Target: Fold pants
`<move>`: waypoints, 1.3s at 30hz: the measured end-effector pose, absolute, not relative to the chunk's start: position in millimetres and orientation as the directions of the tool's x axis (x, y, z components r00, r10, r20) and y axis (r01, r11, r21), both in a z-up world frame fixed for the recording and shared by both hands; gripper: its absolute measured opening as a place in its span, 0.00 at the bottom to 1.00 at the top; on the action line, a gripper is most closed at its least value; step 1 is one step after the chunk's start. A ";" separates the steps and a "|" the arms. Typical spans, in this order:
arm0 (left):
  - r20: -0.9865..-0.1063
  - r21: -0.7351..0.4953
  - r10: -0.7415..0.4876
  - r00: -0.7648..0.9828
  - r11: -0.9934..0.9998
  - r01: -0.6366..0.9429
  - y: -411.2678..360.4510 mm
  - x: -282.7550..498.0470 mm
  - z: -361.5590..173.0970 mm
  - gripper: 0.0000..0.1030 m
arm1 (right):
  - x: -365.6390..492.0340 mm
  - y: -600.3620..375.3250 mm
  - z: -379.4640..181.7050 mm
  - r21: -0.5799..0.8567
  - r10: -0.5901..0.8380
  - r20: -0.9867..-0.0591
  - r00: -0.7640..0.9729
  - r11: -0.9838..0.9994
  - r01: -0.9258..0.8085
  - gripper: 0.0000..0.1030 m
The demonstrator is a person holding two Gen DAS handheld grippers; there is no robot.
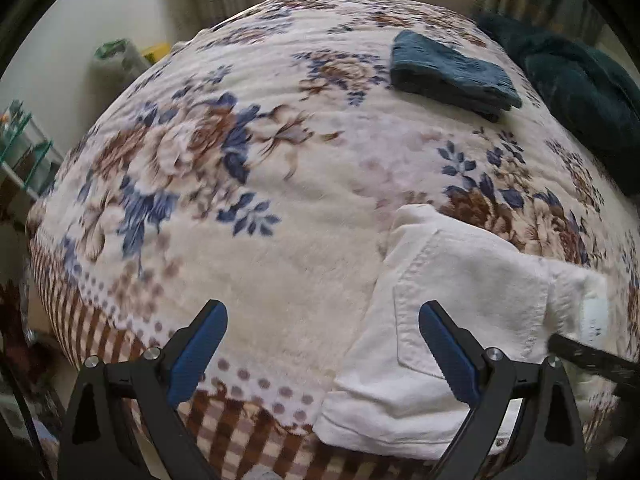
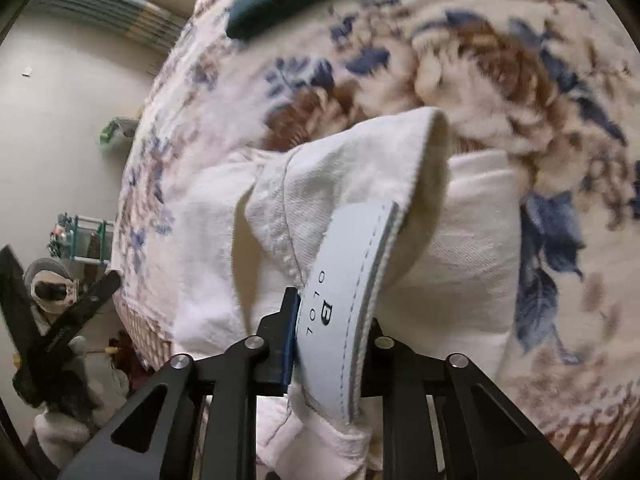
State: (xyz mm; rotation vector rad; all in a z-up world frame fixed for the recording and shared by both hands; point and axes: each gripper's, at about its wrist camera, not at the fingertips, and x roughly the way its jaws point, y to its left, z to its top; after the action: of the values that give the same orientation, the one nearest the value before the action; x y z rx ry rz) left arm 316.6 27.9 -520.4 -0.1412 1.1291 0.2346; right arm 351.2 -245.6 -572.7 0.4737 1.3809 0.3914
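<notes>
White pants (image 1: 460, 300) lie folded on the floral blanket (image 1: 248, 248) near the bed's front edge, back pocket up. My left gripper (image 1: 322, 312) hovers above the pants' left edge, open, nothing between its blue pads (image 1: 200, 344). In the right wrist view my right gripper (image 2: 332, 312) is shut on the white pants (image 2: 340, 184) at the waistband, with the pale leather label patch (image 2: 348, 280) between its jaws and the band lifted into a curl. The right finger is hidden behind the patch. A dark bar at the lower right of the left wrist view is the right gripper (image 1: 592, 360).
A folded teal garment (image 1: 452, 74) lies at the back right of the bed, and a dark green blanket (image 1: 580, 80) is bunched beyond it. A shelf rack (image 1: 24, 148) stands on the floor at left. The bed edge (image 1: 240, 432) runs just below my left fingers.
</notes>
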 end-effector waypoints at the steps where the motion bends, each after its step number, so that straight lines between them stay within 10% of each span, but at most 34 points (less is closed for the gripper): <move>1: -0.901 -0.002 0.105 0.421 0.970 -0.245 26.5 319.3 -516.2 0.95 | 349.3 -250.6 -565.8 0.543 0.532 -0.830 0.169 0.840 0.025 0.19; 13: -0.902 -0.346 -0.266 0.340 0.917 -0.198 8.7 355.6 -552.7 0.95 | 340.8 -353.0 -607.4 0.410 0.399 -0.912 0.094 0.885 0.222 0.20; 24: -0.910 -0.411 -0.391 0.139 0.895 -0.172 -20.0 342.0 -618.5 0.95 | 377.5 -378.4 -564.5 0.389 0.392 -0.919 0.039 0.887 0.248 0.86; 31: -0.873 -0.486 -0.468 0.139 0.859 -0.160 -19.9 323.0 -619.3 0.93 | 495.4 -214.8 -541.2 0.502 0.470 -0.863 -0.184 0.840 -0.206 0.85; 34: -0.845 -0.533 -0.515 0.142 0.833 -0.151 -18.1 320.5 -619.9 0.67 | 528.0 -149.4 -570.5 0.502 0.425 -0.857 -0.292 0.817 -0.283 0.84; 37: -0.850 -0.522 -0.505 0.149 0.846 -0.110 -21.4 319.1 -616.6 0.60 | 548.6 -96.2 -620.4 0.480 0.332 -0.839 -0.431 0.824 -0.302 0.72; 39: -0.861 -0.502 -0.489 0.141 0.861 -0.082 -23.6 318.0 -615.6 0.49 | 543.3 -85.6 -645.0 0.465 0.281 -0.816 -0.506 0.838 -0.286 0.28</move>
State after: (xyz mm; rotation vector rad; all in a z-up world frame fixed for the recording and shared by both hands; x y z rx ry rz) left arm 318.0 -23.6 -615.6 -0.4923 1.4140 -0.3117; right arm 543.3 -85.6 -645.0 -0.0038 1.9847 0.6899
